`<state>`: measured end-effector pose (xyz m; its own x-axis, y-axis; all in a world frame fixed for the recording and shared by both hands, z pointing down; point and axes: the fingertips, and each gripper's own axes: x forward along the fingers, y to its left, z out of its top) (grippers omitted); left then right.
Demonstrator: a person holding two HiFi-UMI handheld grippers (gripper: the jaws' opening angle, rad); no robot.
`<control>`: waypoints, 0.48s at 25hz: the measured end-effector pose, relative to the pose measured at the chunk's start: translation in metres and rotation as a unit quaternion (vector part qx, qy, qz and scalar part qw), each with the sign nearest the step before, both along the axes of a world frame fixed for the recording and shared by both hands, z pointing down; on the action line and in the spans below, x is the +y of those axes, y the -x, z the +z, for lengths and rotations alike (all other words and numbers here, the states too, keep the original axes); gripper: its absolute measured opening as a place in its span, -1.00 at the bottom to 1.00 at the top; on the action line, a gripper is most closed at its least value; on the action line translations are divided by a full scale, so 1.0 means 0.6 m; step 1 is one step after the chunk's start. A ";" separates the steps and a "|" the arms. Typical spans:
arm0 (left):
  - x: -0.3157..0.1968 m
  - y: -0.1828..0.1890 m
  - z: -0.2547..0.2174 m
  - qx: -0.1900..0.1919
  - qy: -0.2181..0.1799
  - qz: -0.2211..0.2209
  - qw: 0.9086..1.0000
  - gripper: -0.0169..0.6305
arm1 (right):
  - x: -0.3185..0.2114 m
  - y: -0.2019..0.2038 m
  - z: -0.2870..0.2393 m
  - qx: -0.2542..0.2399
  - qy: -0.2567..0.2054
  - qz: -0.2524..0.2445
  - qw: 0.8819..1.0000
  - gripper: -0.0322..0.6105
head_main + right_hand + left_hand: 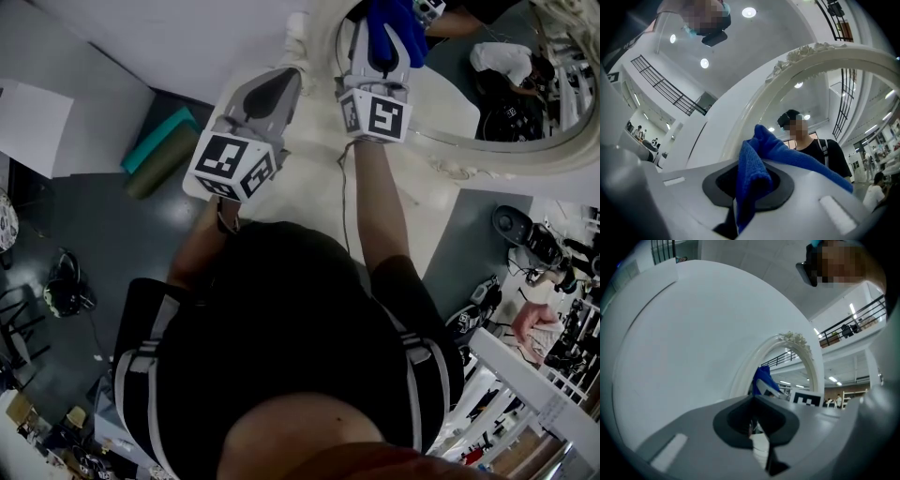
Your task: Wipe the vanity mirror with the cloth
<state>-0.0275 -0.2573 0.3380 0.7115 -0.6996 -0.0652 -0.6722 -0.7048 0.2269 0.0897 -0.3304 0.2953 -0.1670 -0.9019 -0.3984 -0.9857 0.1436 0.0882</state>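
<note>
mirror (pixel 459 103): cropped top, right | cloth (pixel 390 28): top cut off

Grey plastic left gripper (pixel 278 84) and matching right gripper (pixel 383 45), dark oval recesses round the jaws; white cubes (pixel 230 161) bearing black square markers; thin dark cable (pixel 343 197); black short-sleeved T-shirt (pixel 300 328); white-edged black shoulder straps (pixel 141 375).

Overhead: the right gripper (pixel 380 42) holds a blue cloth (pixel 403 23) at the left edge of the oval mirror (pixel 469 103). The left gripper (pixel 281 82) hangs just beside, off the glass.
</note>
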 end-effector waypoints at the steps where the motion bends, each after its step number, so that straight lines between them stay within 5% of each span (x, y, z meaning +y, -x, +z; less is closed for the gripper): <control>1: -0.001 0.011 0.001 0.000 0.000 -0.002 1.000 -0.92 | -0.003 0.012 0.007 -0.005 0.002 -0.007 1.000 -0.78; 12: -0.003 0.043 0.011 -0.001 0.008 -0.016 1.000 -0.92 | -0.019 0.032 0.046 -0.076 0.006 -0.056 0.996 -0.78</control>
<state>-0.0530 -0.2589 0.3447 0.6895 -0.7225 -0.0517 -0.6944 -0.6796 0.2366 0.0704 -0.3419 0.3230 -0.2043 -0.8860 -0.4162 -0.9654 0.2527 -0.0639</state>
